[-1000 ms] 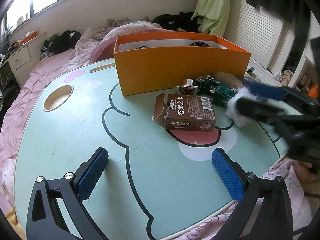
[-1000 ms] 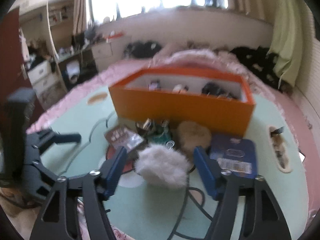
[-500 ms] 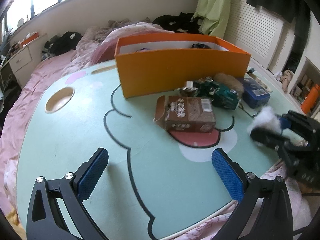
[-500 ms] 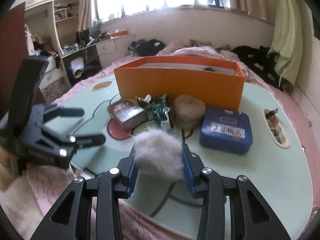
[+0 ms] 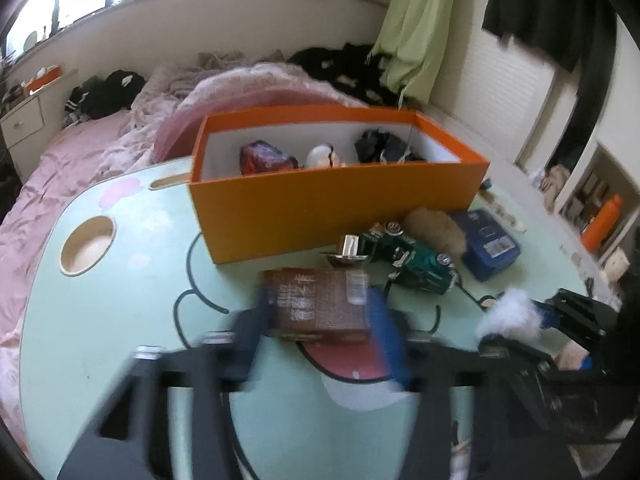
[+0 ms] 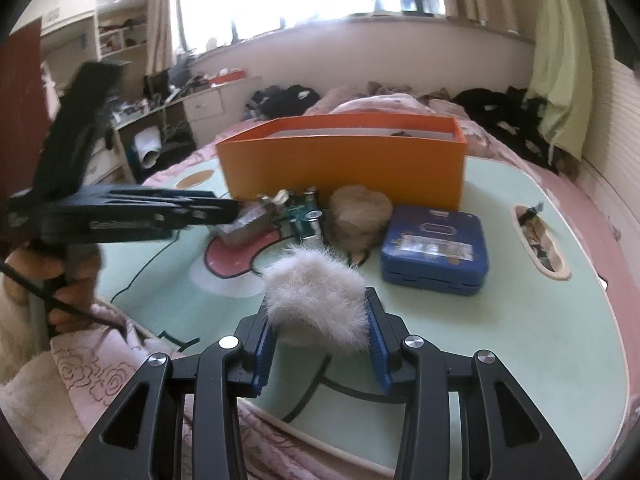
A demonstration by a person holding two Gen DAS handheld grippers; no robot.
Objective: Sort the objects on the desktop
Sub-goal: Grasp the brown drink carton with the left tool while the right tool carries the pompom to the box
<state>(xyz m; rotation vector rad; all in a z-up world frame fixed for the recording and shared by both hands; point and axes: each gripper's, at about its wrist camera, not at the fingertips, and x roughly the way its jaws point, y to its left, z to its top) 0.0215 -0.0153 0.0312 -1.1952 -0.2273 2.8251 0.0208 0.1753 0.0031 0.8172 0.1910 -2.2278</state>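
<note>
On the table [image 5: 100, 320], three things lie in the orange box [image 5: 332, 208]; the left gripper [image 5: 320, 320], blurred, seemingly clamps the brown carton [image 5: 320, 304], the right gripper [image 6: 318, 330] pinches the white pompom [image 6: 316, 296]; four remain.

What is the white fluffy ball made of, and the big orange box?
The white fluffy ball looks like soft fur, probably fake: fine hairs stick out all around. The big orange box seems to be matte cardboard: thin, straight walls, white inside.
</note>
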